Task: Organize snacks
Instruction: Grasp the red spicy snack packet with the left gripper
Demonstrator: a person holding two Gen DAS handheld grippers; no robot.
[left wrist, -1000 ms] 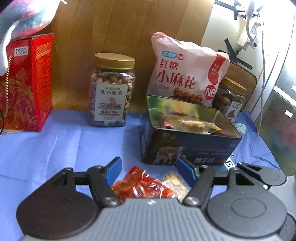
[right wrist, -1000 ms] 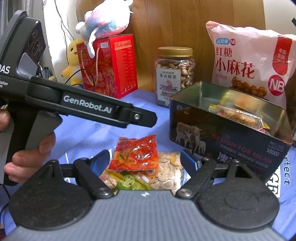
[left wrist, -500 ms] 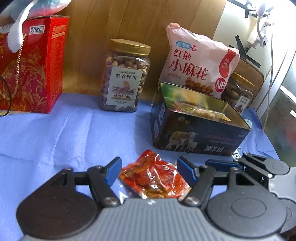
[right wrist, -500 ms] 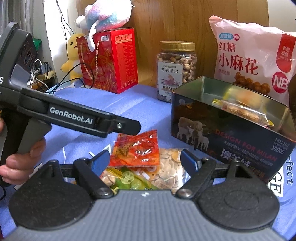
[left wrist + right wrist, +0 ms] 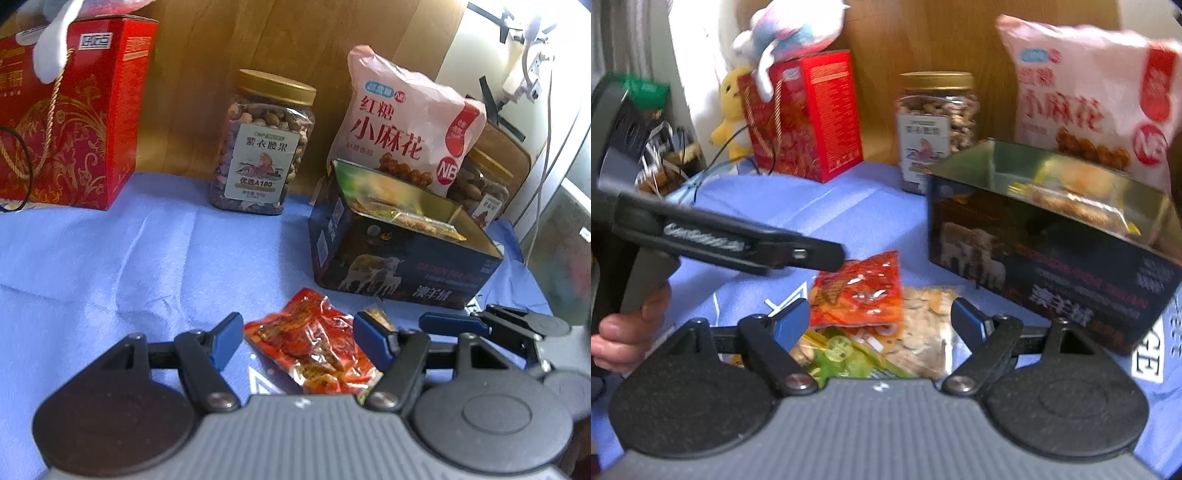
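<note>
A red snack packet (image 5: 314, 343) lies on the blue cloth, between the open jaws of my left gripper (image 5: 295, 341), which hovers just above it. In the right wrist view the same red packet (image 5: 860, 291) lies on top of a clear bag of pale round snacks (image 5: 923, 328) and a green-yellow packet (image 5: 842, 350). My right gripper (image 5: 877, 321) is open over this pile. The left gripper's body (image 5: 738, 247) reaches in from the left, its tip at the red packet. An open dark tin (image 5: 402, 258) holds a few wrapped snacks (image 5: 1071, 206).
A nut jar (image 5: 264, 144), a pink snack bag (image 5: 402, 122) and a red gift box (image 5: 70, 110) stand along the wooden back wall. A second jar (image 5: 484, 188) stands behind the tin. Plush toys (image 5: 790, 33) sit on and beside the red box.
My left gripper has drawn back and lowered toward the red packet, which now lies fully between its jaws. My right gripper has shifted slightly closer to the pile.
</note>
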